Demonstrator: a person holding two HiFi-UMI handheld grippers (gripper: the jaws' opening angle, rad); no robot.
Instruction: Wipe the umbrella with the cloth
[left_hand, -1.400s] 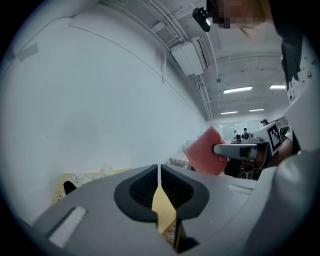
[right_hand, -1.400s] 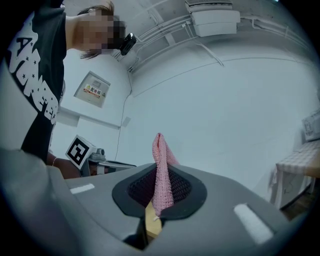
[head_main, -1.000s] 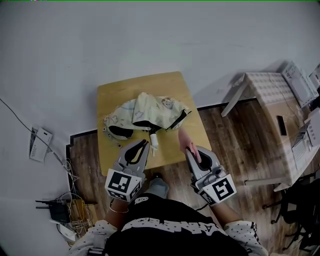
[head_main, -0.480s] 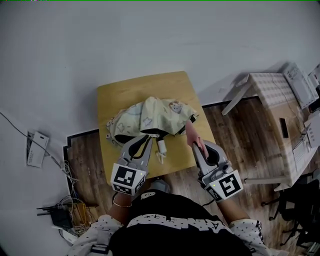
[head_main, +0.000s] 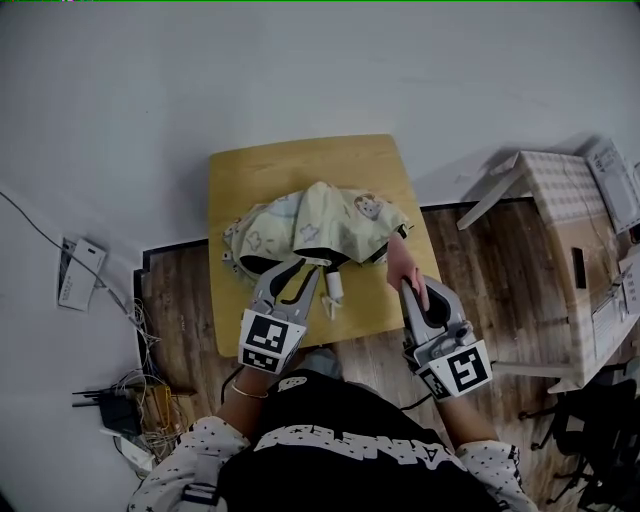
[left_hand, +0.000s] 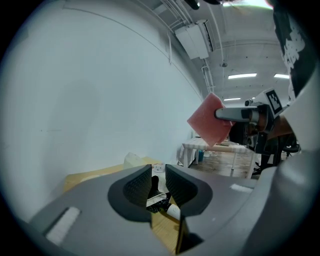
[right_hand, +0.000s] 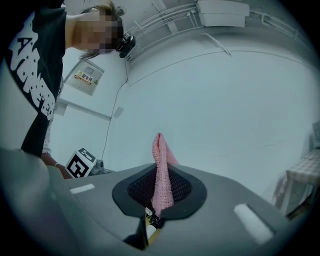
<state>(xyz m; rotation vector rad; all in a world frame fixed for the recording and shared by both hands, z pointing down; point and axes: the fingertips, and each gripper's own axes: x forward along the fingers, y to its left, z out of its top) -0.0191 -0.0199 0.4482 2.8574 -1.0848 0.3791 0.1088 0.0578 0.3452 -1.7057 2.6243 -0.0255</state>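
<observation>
Umbrella (head_main: 318, 222) is seen collapsed in a heap on the table (head_main: 262, 170). Left gripper (left_hand: 158, 179) jaws have just been opened to a narrow gap. The umbrella's dark edge is seen through the gap and is not pinched by the pads. Right gripper (right_hand: 160, 189) jaws are clamped on the pink cloth (right_hand: 161, 160), held just beside the umbrella's right end.

Umbrella (left_hand: 134, 160) seems mostly hidden behind the left claw (left_hand: 158, 175).

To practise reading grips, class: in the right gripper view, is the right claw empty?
No, the right claw is shut on a pink knitted cloth that sticks up from between its jaws.
</observation>
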